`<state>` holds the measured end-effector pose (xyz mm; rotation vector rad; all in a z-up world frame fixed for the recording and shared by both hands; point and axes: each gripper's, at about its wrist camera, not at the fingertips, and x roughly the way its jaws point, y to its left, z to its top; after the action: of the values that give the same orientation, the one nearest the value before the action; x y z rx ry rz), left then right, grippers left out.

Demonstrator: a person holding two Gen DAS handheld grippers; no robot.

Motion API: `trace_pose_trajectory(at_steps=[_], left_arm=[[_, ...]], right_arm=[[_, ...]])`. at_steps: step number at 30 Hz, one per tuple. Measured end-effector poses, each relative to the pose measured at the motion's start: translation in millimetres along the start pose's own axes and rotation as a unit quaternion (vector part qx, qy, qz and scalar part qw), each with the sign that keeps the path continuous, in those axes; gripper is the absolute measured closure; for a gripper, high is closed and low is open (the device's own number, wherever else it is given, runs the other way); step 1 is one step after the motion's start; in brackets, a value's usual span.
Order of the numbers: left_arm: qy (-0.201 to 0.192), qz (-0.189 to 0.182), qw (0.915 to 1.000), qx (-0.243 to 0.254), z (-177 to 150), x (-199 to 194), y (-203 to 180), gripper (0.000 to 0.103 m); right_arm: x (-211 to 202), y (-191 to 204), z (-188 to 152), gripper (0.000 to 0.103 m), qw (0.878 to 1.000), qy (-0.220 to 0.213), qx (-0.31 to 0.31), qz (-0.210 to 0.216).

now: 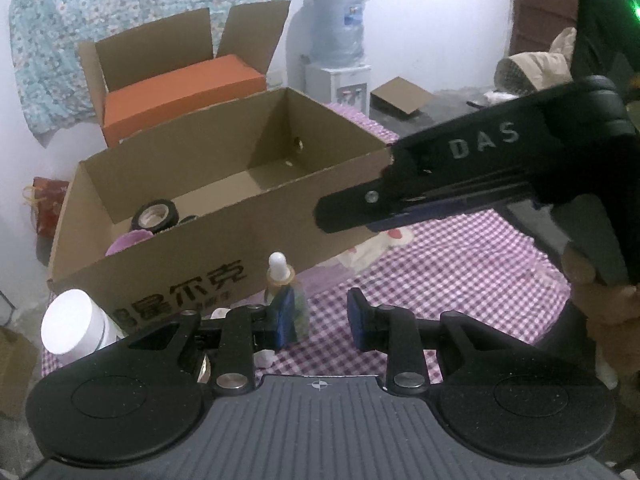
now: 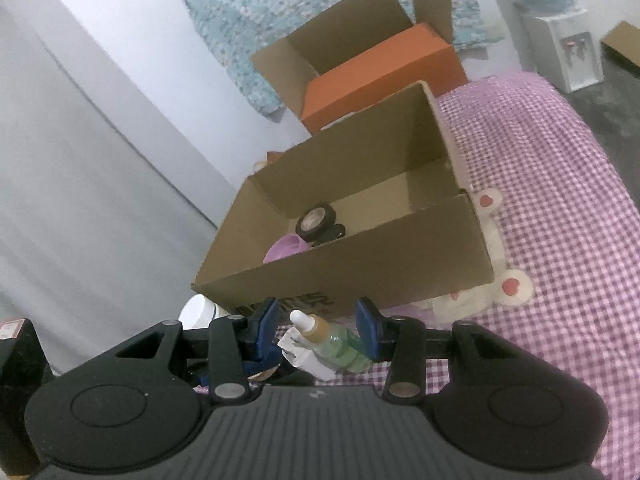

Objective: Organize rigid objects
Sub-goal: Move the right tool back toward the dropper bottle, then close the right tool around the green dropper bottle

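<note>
The left gripper (image 1: pixel 318 316) has its blue pads a narrow gap apart with only cloth showing between them. Just behind its left pad stands the small clear glass dropper bottle with the white teat (image 1: pixel 285 289).

The right gripper (image 2: pixel 316 320) stands moderately open and holds nothing. The bottle shows in its gap beside a small white block (image 2: pixel 305 357), but the left wrist view puts its tips higher, by the near wall of the open brown cardboard box (image 1: pixel 240 236).

Progress looks partial. A black roll of tape (image 1: pixel 154 214) and a round purple piece (image 1: pixel 128 242) already lie in the box's left end. The bottle, the white block and a white lidded plastic jar (image 1: pixel 72 326) at the near left wait outside on the purple-and-white checked cloth (image 1: pixel 440 280).

The right half of the box floor is bare, so there is room to set things down. The near wall rises just beyond the bottle and must be cleared on any lift. The two grippers crowd the same spot, while the cloth to the right lies open.
</note>
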<state>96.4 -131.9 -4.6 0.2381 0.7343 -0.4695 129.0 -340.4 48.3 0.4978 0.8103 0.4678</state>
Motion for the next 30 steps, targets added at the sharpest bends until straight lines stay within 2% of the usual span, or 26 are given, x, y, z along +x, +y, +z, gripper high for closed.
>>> trace_pose_trajectory(at_steps=[12, 18, 20, 23, 25, 30], left_arm=[[0.006, 0.016, 0.9999, -0.003, -5, 11, 9, 0.075], [0.006, 0.010, 0.9999, 0.000, -5, 13, 9, 0.075], [0.007, 0.010, 0.9999, 0.001, -5, 16, 10, 0.075], [0.006, 0.013, 0.9999, 0.007, -5, 20, 10, 0.075], [0.008, 0.015, 0.9998, 0.012, -3, 24, 10, 0.075], [0.018, 0.024, 0.9991, 0.030, 0, 39, 7, 0.074]], right_arm=[[49, 26, 4, 0.053, 0.995, 0.061, -0.085, -0.002], [71, 22, 3, 0.054, 0.992, 0.085, -0.094, -0.015], [77, 13, 5, 0.059, 0.993, 0.091, -0.078, -0.017], [77, -3, 9, 0.067, 0.995, 0.095, -0.041, 0.011], [75, -4, 10, 0.074, 0.995, 0.090, -0.044, 0.009], [70, -7, 11, 0.078, 0.995, 0.087, -0.048, 0.002]])
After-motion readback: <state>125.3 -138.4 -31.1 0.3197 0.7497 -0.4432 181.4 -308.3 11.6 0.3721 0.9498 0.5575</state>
